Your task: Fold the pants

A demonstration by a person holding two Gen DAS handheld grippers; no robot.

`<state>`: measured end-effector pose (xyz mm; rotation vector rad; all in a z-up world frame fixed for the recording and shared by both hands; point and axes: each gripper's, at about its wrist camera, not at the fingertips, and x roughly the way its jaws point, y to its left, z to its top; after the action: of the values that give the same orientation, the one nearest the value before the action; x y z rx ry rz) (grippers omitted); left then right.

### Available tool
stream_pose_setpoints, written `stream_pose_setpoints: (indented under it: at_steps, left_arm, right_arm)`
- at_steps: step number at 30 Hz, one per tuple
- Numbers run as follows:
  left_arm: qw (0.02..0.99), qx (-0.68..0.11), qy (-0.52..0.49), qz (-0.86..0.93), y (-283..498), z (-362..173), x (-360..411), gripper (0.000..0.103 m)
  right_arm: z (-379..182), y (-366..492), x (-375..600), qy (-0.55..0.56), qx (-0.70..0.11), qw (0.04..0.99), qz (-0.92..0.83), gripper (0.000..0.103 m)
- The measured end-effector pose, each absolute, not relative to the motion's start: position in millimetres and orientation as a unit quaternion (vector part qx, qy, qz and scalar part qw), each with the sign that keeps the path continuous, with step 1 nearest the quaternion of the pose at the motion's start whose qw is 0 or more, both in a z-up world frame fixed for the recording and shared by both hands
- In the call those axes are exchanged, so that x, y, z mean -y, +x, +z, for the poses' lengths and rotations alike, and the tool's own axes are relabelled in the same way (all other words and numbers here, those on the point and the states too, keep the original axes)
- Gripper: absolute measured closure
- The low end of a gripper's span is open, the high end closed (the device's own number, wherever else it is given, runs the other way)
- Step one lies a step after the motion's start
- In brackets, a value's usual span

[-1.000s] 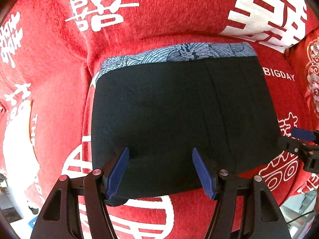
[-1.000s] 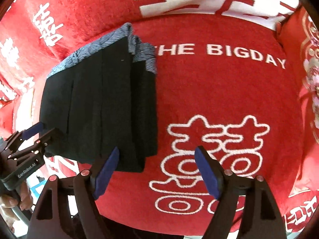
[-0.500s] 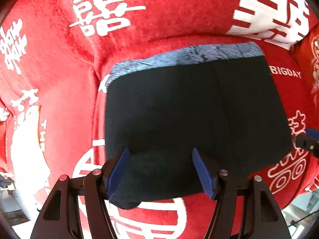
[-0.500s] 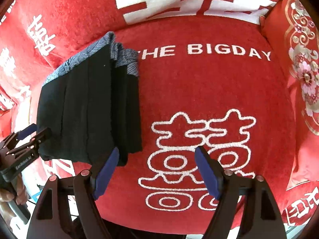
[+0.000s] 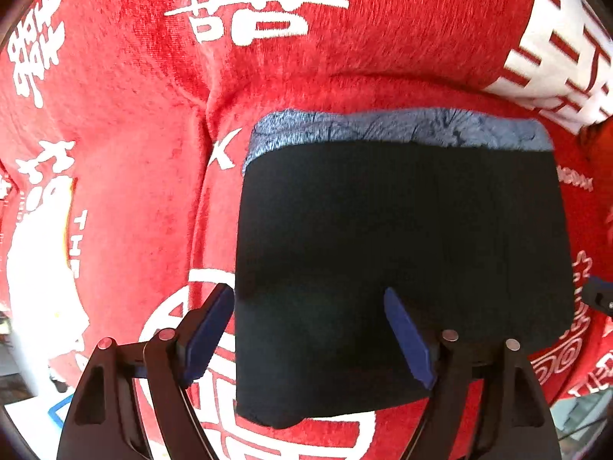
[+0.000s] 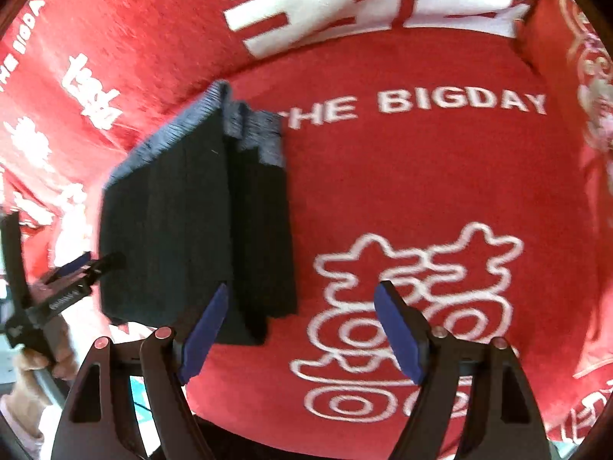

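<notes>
A: Item one, nearest?

B: Left gripper (image 5: pixel 308 331), jaws apart, empty, over the hem. Right gripper (image 6: pixel 300 331), likewise apart, beside the stack.

A: Item two?

B: Folded black fabric pants with blue-grey patterned waistband (image 5: pixel 402 253), flat on the red plush sofa cover (image 5: pixel 126 122). Probably soft, light, limp; pinch the near hem corners. Waistband points away; long axis now crosswise.

Pants (image 5: pixel 402 253) are matt black cloth; the cover (image 6: pixel 440 191) under them is fuzzy red cloth; gripper pads (image 5: pixel 408 339) look ribbed.

Home: red wedding-print sofa cover (image 6: pixel 421 176)
</notes>
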<state>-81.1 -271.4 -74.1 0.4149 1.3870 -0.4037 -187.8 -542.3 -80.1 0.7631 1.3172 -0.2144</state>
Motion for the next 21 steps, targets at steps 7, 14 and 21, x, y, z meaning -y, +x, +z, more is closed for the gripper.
stream_pose_setpoints:
  at_steps: [7, 14, 21]
  left_arm:
    - [0.709, -0.646, 0.163, -0.232, -51.5, -83.2, 253.8, 0.021]
    - [0.682, -0.664, 0.124, -0.279, -33.8, -101.8, 242.9, 0.008]
    - [0.648, -0.695, 0.051, -0.308, -20.1, -130.7, 235.9, 0.001]
  right_arm:
    - [-97.9, -161.5, 556.8, 0.384, -0.574, 0.723, -0.037, 0.018]
    - [-124.4, -138.5, 557.1, 0.417, -0.571, 0.707, 0.033, 0.018]
    - [-153.2, -122.0, 553.6, 0.438, -0.572, 0.688, 0.088, 0.018]
